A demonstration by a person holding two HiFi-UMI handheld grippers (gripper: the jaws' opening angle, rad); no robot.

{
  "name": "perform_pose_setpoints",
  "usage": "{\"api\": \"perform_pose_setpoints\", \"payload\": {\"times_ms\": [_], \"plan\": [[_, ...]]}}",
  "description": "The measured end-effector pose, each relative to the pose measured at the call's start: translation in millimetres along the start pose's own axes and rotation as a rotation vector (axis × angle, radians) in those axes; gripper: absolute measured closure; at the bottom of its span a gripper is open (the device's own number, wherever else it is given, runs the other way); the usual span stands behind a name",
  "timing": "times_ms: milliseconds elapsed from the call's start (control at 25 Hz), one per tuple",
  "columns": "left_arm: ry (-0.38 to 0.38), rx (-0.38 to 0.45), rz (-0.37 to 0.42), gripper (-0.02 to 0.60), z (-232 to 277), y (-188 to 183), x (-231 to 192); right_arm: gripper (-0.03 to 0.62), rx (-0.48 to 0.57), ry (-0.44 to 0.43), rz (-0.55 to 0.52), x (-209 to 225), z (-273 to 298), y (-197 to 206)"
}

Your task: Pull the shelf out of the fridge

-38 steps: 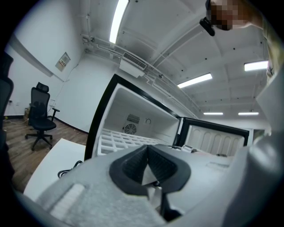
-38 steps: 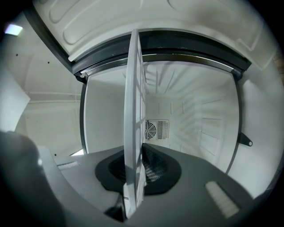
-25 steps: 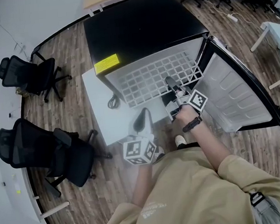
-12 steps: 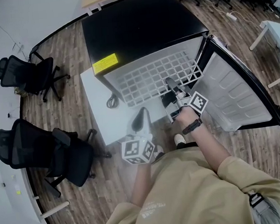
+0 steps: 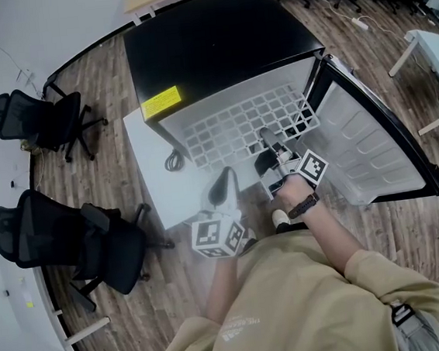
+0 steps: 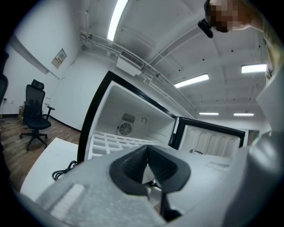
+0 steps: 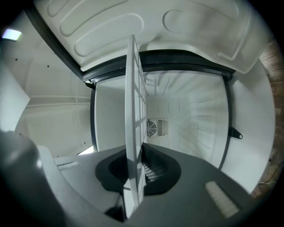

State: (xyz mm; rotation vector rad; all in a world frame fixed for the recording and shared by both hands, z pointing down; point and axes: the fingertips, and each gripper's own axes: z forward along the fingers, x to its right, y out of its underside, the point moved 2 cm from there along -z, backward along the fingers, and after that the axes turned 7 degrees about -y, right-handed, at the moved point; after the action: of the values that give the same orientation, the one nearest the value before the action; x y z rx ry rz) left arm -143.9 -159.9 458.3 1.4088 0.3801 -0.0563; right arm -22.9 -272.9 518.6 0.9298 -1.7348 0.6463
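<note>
A black mini fridge point(image 5: 221, 46) stands with its door point(image 5: 372, 147) swung open to the right. A white wire grid shelf point(image 5: 238, 126) sticks partly out of the fridge's front. My right gripper point(image 5: 266, 138) is shut on the shelf's front edge. In the right gripper view the shelf point(image 7: 133, 111) runs edge-on between the dark pads point(image 7: 155, 166) of the right gripper point(image 7: 135, 170). My left gripper point(image 5: 222, 184) hangs back near my body, clear of the fridge. In the left gripper view the left gripper point(image 6: 148, 166) is shut on nothing and looks toward the open fridge point(image 6: 133, 119).
A white board point(image 5: 158, 185) lies on the floor left of the fridge with a black cable point(image 5: 175, 161) on it. Two black office chairs point(image 5: 42, 119) point(image 5: 70, 241) stand at the left. A white table point(image 5: 437, 54) is at the far right.
My right gripper and hand have shifted slightly back toward me, still on the shelf's edge. The left gripper has hardly moved.
</note>
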Motion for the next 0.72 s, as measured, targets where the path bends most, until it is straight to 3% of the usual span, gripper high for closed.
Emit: {"api": "perform_pose_setpoints", "payload": {"times_ms": [360,600,720], "plan": [[0.027,0.027,-0.025,0.580,-10,-14,7,0.563,-0.021,0.017,-0.020,-5,-14,4],[0.030,0.031,0.007,0.580,-14,-21,9,0.562,-0.029,0.018,-0.025,-9,-24,6],[0.033,0.026,0.016,0.580,-15,-22,11,0.563,-0.082,0.012,-0.126,-19,-31,10]]}}
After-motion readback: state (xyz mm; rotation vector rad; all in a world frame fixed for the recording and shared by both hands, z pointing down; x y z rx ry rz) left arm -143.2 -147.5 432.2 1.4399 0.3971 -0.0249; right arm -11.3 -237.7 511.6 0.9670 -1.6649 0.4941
